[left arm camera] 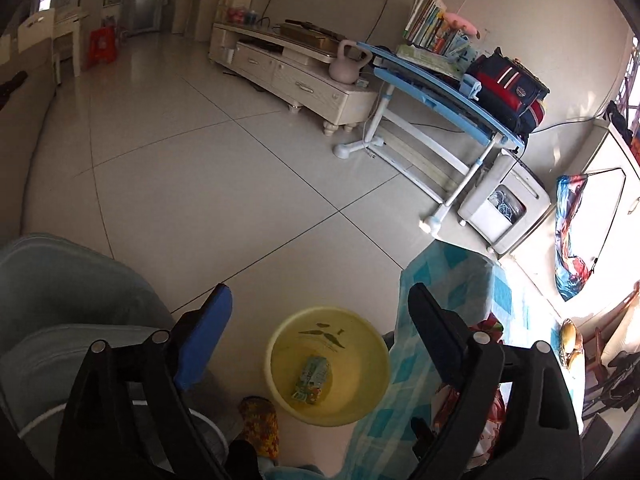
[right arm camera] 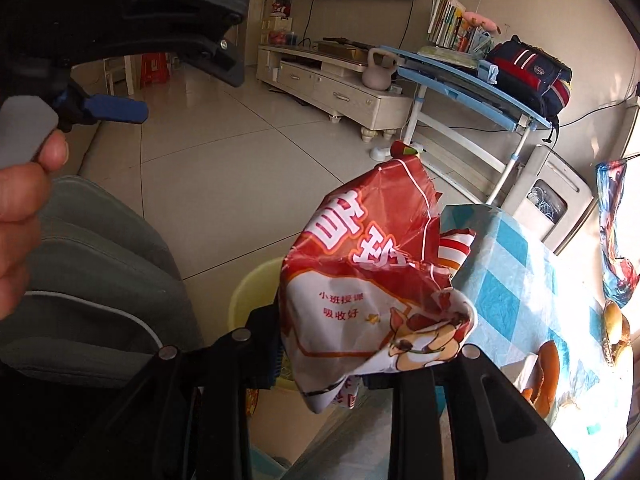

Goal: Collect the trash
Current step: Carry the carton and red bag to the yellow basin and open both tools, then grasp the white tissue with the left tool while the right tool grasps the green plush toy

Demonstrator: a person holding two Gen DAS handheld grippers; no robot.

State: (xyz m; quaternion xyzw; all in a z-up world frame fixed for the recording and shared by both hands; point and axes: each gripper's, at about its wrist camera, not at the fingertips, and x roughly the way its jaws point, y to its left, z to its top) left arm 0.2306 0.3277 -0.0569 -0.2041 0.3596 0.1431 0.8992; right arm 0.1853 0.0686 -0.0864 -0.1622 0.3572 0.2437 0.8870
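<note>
right tongs (right arm camera: 360, 364) clench a crumpled red-and-white wrapper (right arm camera: 372, 280) above the yellow basin (left arm camera: 328, 368); left tongs (left arm camera: 320, 312) hang released over the basin, a small green carton (left arm camera: 314, 380) lying inside.

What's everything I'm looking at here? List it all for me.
basin: one, yellow, on the floor beside the table
small carton: one, green, inside the basin
wrapper: one, red and white, crumpled in the right hand-held gripper
tablecloth: one, blue checked, on the table
kettlebell: one, pink, on the TV cabinet
backpack: one, navy and red, on the blue desk
left hand-held gripper: open, empty, above the basin
right hand-held gripper: shut on the wrapper
</note>
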